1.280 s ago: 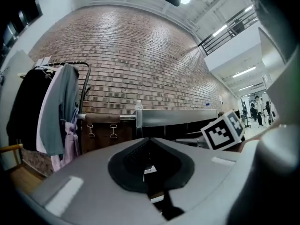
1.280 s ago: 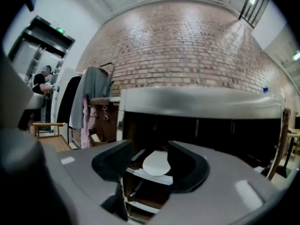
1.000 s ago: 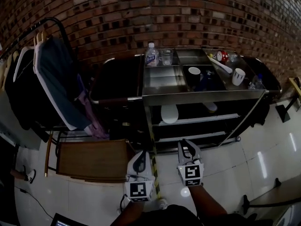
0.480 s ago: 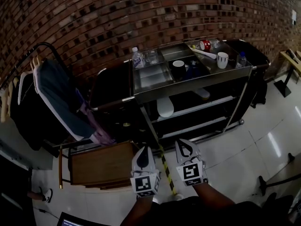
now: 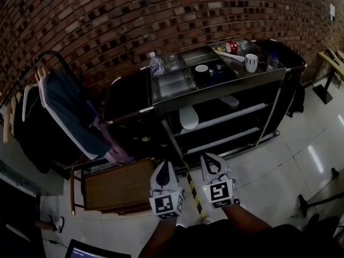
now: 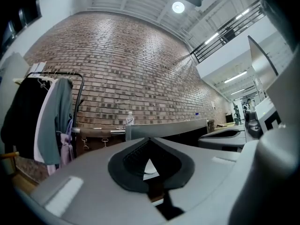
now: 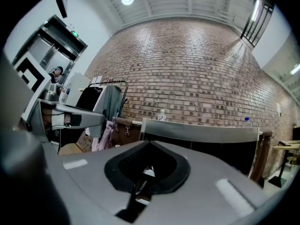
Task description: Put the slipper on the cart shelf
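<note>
- Head view: we see the slipper [image 5: 189, 117] on the cart shelf [image 5: 236, 116], lying lengthwise away from us, well ahead and between left gripper [image 5: 164, 168] and right gripper [image 5: 211, 163].
- Left gripper view: jaws pressed together, empty.
- Right gripper view: jaws together too, empty.

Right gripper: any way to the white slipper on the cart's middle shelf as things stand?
Probably yes, after a step in. The right gripper hangs short of the cart, jaws shut and empty; the shelf front before the white slipper is open.
</note>
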The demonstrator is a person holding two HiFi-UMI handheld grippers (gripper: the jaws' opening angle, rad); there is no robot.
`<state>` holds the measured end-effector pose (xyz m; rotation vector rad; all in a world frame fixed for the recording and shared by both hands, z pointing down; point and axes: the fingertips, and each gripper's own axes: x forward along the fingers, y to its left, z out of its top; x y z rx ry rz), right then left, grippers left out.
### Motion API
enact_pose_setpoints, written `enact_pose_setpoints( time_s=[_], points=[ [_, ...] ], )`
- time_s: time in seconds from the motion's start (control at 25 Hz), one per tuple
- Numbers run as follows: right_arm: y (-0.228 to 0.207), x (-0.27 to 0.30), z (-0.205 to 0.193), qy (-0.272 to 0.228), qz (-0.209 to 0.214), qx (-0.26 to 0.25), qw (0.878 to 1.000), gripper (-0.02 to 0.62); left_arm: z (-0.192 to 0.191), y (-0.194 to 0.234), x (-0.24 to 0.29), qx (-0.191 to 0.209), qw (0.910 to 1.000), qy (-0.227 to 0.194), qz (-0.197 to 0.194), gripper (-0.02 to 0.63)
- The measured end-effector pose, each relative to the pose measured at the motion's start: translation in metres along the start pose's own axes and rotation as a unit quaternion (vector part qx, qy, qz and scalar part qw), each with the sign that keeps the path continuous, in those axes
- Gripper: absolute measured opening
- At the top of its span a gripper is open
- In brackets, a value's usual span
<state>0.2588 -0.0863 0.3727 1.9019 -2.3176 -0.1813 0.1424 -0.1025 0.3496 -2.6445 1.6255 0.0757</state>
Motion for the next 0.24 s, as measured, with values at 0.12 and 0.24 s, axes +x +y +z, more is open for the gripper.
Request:
enact_pose_setpoints(
  time_s=[0.12,0.24],
  points=[
    [-0.002,0.0005,0.0002,-0.005,-0.001,-0.003,1.0,0.002,0.0004,-0.0025,0.0019,0.004,1.0,-0.001,0.0,0.012],
    [-0.0029,0.0027,0.0,-0.009,0.001,-0.006,1.0,0.002,0.0007,-0.0069,0.0048,0.001,1.0,-0.003,0.001,0.011]
  ],
)
